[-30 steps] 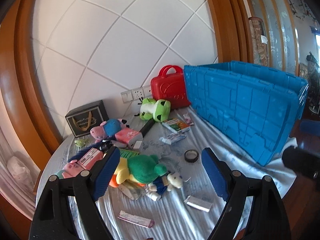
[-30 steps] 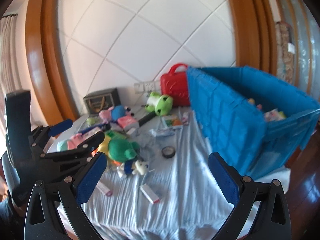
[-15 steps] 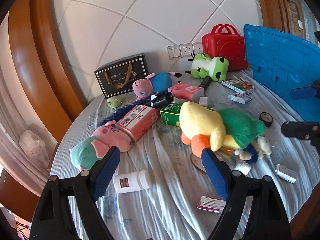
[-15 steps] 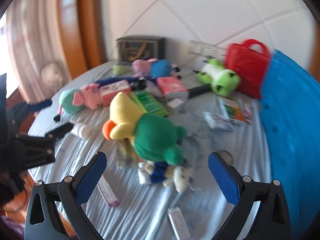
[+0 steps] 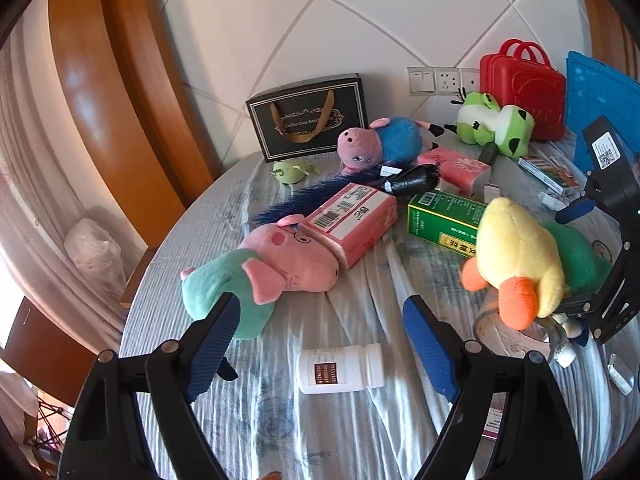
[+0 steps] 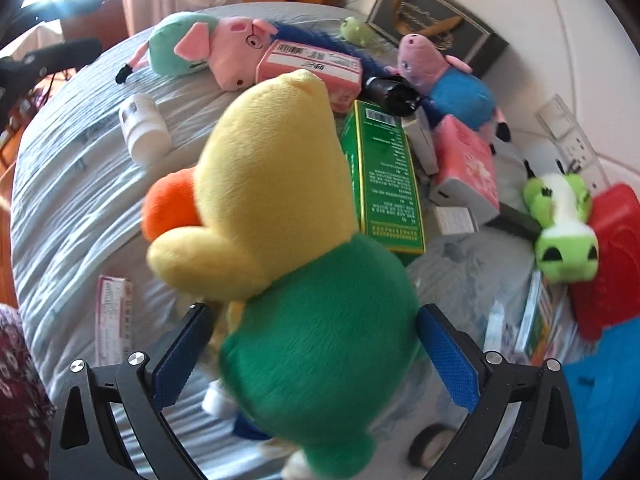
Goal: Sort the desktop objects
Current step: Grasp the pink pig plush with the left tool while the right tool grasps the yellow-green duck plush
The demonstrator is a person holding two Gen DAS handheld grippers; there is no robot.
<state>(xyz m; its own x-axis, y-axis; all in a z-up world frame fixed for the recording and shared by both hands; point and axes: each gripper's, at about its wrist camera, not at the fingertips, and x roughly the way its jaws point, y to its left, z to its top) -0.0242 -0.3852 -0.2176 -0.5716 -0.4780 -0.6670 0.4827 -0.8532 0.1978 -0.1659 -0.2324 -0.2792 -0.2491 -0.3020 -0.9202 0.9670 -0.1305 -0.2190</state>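
The right gripper (image 6: 312,352), jaws spread, has moved in around the duck plush (image 6: 296,264) lying on the tabletop (image 5: 360,432); a grasp seems next. The left gripper (image 5: 320,340), jaws spread and empty, now hovers over the white bottle (image 5: 340,368)

A soft duck toy (image 6: 280,240) with a yellow head, orange beak and green body lies on its side. At its 12 o'clock lies a green box (image 6: 384,176). At 10 o'clock lies a white bottle (image 6: 142,128), tipped over.
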